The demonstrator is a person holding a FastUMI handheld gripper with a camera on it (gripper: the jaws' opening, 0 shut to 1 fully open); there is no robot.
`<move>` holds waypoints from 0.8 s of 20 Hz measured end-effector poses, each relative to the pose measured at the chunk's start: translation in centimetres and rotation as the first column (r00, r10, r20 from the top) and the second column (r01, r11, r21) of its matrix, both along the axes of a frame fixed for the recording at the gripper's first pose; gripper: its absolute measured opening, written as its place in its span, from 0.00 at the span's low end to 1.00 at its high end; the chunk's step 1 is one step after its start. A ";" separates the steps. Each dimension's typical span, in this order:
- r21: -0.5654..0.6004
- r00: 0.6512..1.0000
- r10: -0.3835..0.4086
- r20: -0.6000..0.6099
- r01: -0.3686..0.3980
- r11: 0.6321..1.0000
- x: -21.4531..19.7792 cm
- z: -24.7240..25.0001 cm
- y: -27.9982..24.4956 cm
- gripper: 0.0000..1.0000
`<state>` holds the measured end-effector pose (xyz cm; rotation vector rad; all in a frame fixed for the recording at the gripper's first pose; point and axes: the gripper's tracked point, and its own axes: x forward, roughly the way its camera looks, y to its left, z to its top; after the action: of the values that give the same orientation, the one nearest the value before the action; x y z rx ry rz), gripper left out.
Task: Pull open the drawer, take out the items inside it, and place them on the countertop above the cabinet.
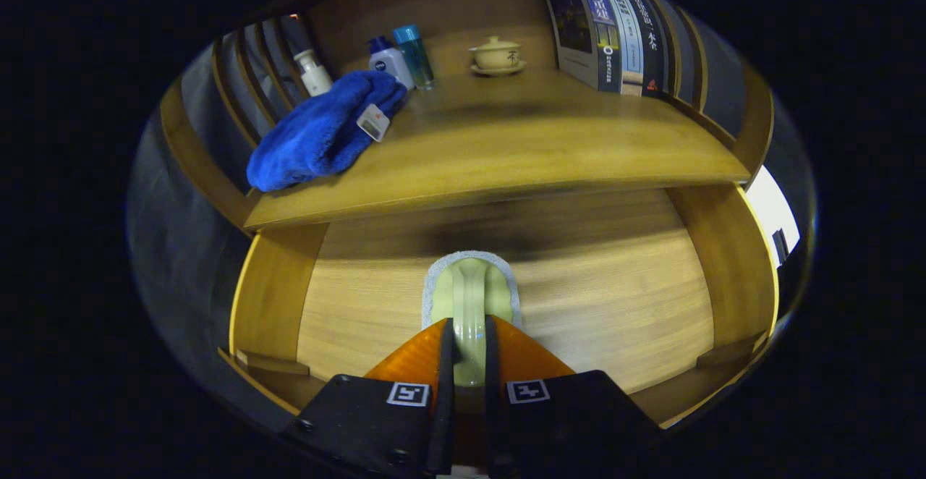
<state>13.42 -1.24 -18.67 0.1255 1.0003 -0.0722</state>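
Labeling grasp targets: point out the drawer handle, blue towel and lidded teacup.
drawer handle [470, 298], gripper view, on its pale green stem between the fingers
blue towel [318, 135], gripper view, middle of the folded cloth
lidded teacup [497, 54], gripper view, on the cup's side

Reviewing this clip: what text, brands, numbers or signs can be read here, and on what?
Book spines: Chinese characters, too blurred to quote.
White bottle: dark logo, too small.
Towel tag: print unreadable.
Lidded cup: one dark mark, unclear.
Gripper, shut on the green handle: square coded markers, no words.
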 end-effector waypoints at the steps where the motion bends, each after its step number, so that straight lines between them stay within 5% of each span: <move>1: -0.006 0.999 0.022 0.024 -0.022 1.000 -0.3 1.4 0.1 0.25; 8: -0.055 0.963 0.043 0.265 -0.029 0.998 4.8 11.5 -0.2 0.25; 16: -0.016 0.919 -0.116 0.376 0.131 0.991 15.8 14.2 -3.1 0.25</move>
<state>29.25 -4.39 -4.47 0.1583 0.6069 -0.1780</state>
